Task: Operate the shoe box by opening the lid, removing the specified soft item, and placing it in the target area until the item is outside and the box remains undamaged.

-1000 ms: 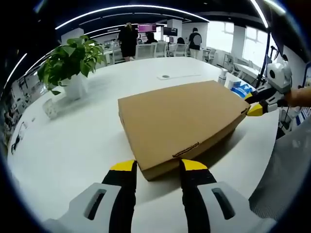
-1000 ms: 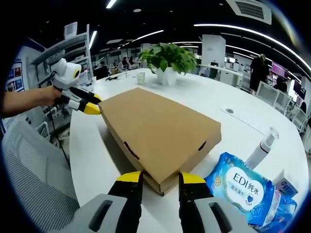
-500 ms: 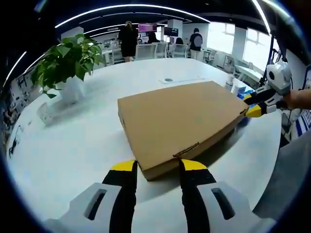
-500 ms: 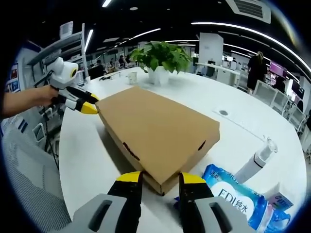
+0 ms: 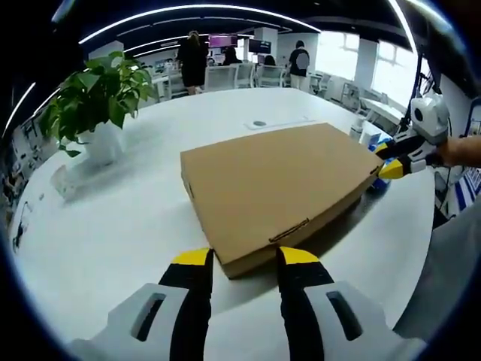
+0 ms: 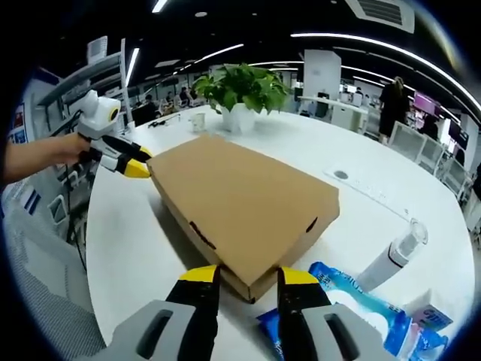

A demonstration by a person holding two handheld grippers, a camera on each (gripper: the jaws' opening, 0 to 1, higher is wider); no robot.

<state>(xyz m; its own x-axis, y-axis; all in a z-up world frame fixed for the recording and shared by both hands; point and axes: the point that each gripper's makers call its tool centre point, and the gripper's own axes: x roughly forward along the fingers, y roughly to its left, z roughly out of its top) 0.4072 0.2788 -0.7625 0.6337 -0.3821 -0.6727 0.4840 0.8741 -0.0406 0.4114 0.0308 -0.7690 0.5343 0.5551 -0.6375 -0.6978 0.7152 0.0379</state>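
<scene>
Box (image 5: 278, 188) sits shut on the white table (image 5: 113, 226) in the left gripper view, left gripper (image 5: 244, 259) spread at its near corner like a second ago, while the right gripper view has right gripper (image 6: 248, 277) spread too and only the wipes pack (image 6: 353, 308) slid lower, writing unreadable.

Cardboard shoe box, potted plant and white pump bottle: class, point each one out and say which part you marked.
cardboard shoe box (image 5: 278, 180): left gripper view, middle of the closed lid.
potted plant (image 6: 242, 89): right gripper view, green leaves.
white pump bottle (image 6: 389, 257): right gripper view, bottle body.
</scene>
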